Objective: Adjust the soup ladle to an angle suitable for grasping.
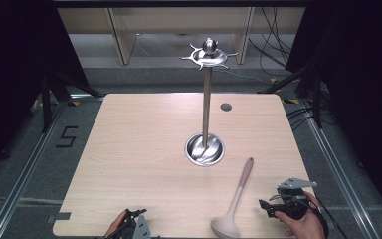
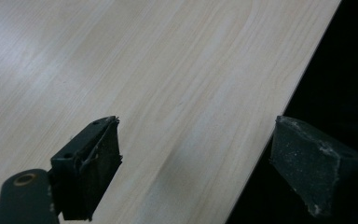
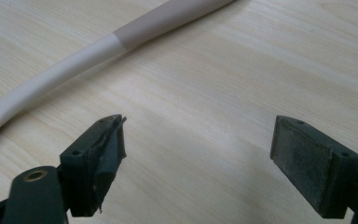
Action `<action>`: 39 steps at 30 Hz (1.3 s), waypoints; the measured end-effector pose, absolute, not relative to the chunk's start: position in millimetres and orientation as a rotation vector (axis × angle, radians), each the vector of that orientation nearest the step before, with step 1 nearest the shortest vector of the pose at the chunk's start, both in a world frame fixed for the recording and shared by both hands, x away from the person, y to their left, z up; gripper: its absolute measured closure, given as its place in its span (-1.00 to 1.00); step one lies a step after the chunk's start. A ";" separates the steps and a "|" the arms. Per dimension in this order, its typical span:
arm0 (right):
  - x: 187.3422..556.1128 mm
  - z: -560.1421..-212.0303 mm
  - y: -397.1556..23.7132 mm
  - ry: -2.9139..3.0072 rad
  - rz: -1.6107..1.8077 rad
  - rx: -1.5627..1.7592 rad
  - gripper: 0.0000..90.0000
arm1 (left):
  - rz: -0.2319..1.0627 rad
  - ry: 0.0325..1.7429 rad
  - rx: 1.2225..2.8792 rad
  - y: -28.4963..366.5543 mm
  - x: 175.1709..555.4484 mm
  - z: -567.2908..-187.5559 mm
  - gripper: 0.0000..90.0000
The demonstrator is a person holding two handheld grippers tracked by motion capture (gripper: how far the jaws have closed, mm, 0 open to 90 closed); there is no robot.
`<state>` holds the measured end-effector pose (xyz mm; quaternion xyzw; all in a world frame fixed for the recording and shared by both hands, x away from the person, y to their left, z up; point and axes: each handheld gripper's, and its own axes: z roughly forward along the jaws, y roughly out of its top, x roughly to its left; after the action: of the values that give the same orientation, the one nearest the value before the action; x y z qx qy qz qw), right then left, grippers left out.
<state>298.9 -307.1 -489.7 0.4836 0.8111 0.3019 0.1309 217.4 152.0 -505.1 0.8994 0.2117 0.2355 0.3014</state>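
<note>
Resting near the table's front edge, the left gripper (image 1: 138, 219) sits at the lower left of the high view, held in the person's left hand (image 1: 117, 226). In the left gripper view its jaws stand wide apart with nothing between them, over the bare wooden table (image 2: 168, 70) and its edge.

Right gripper (image 1: 267, 205), in the right hand (image 1: 306, 221), lies low at the front right, pointing toward the ladle (image 1: 236, 201). Jaws wide apart, empty; pads clear of the ladle. In the right gripper view the ladle's handle (image 3: 98, 46) runs across the table beyond the jaw tips, near but not touching.

Ladle lies flat on the table: bowl at the front edge, handle angled away toward the centre, darker grip end farthest out.

Beyond it, mid-table, a metal utensil stand (image 1: 206, 99) is upright: round dished base, thin pole, hooked ring on top. A small grey disc (image 1: 226, 106) sits farther back.
</note>
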 end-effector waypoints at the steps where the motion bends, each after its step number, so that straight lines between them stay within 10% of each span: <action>1: 298.2 -488.2 -306.0 2.357 0.873 1.441 -0.57 | 0.625 0.562 2.386 152.0 217.4 -505.1 -0.67; 39: 356.3 -467.1 -243.8 2.599 0.668 1.458 -0.32 | 0.624 0.576 2.384 152.4 218.5 -505.4 -0.67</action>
<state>356.3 -243.8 -467.1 0.4770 0.8502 0.2187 0.0440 218.5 152.4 -505.4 0.8984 0.2171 0.2351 0.3008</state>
